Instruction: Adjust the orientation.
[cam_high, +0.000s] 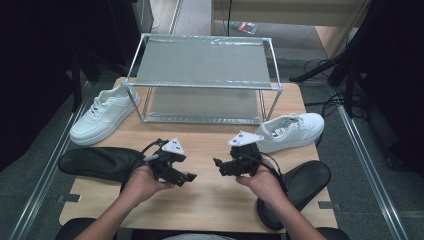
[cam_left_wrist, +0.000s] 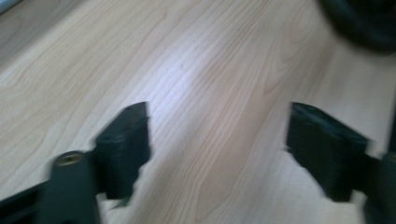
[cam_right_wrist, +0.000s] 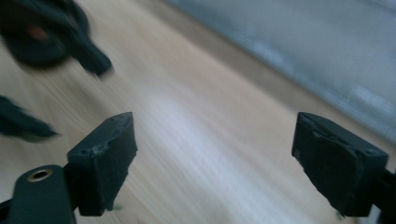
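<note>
Two white sneakers lie on the wooden table (cam_high: 210, 200): one (cam_high: 104, 113) at the far left, the other (cam_high: 291, 131) at the right, beside a two-level metal shoe rack (cam_high: 204, 75) at the back. My left gripper (cam_high: 187, 176) hovers over the table's middle in the person's left hand, jaws pointing right. My right gripper (cam_high: 218, 164) faces it from the right hand, jaws pointing left. In the left gripper view the left gripper (cam_left_wrist: 217, 140) stands open over bare wood. In the right gripper view the right gripper (cam_right_wrist: 215, 154) is open too, nothing between its pads.
A black pad (cam_high: 97, 162) lies at the table's left edge and another (cam_high: 297, 187) at the right front. Cables trail from both grippers. The rack's shelves hold nothing. Dark stands and wires surround the table.
</note>
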